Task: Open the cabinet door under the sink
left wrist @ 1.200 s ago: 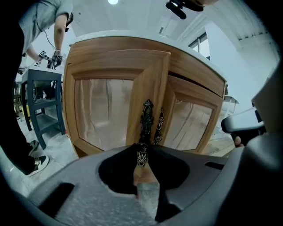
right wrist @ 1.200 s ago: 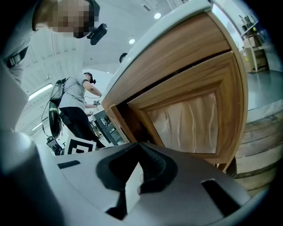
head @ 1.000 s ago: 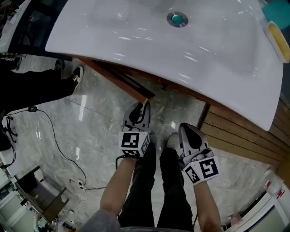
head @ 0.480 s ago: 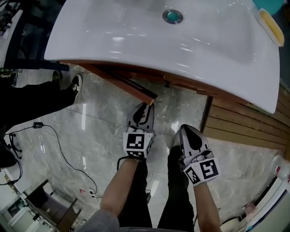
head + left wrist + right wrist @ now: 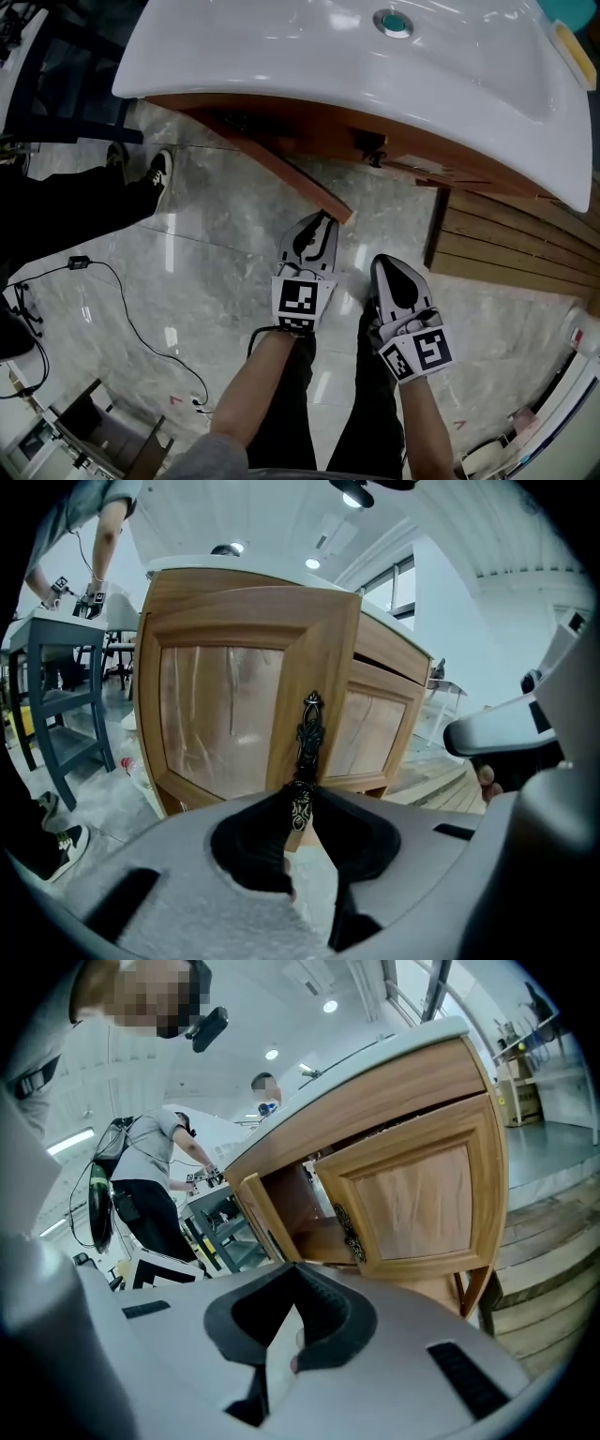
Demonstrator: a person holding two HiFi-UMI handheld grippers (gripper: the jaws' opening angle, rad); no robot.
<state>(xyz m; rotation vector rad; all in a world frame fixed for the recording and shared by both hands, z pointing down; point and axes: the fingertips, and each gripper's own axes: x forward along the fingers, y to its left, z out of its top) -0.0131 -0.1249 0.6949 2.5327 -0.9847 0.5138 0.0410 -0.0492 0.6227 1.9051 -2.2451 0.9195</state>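
Because the cabinet door (image 5: 291,175) is my target, I begin with it: it stands swung out from the wooden cabinet (image 5: 300,117) under the white sink (image 5: 375,70), and its free edge points toward me over the marble floor (image 5: 187,272). A dark ornate handle (image 5: 306,747) runs upright along that edge, and my left gripper (image 5: 319,227) has hold of it. In the left gripper view the black pads (image 5: 248,836) are clamped on the handle's lower end, one on each side.

My right gripper (image 5: 390,270) hangs just beside the left one and apart from the door. Its jaws are brought together with nothing between them. Past their tips, the right gripper view looks into the opened compartment (image 5: 298,1208). Next to that compartment a second door (image 5: 412,1199) lies across the cabinet front, with its own dark handle (image 5: 352,1232) on the edge nearest the opening.

Farther out, the sink's drain (image 5: 394,22) sits near the top of the head view. Wooden slats (image 5: 506,248) cover the floor right of the cabinet. A black cable (image 5: 122,291) trails over the marble at left, where another person's shoe (image 5: 159,169) also stands.
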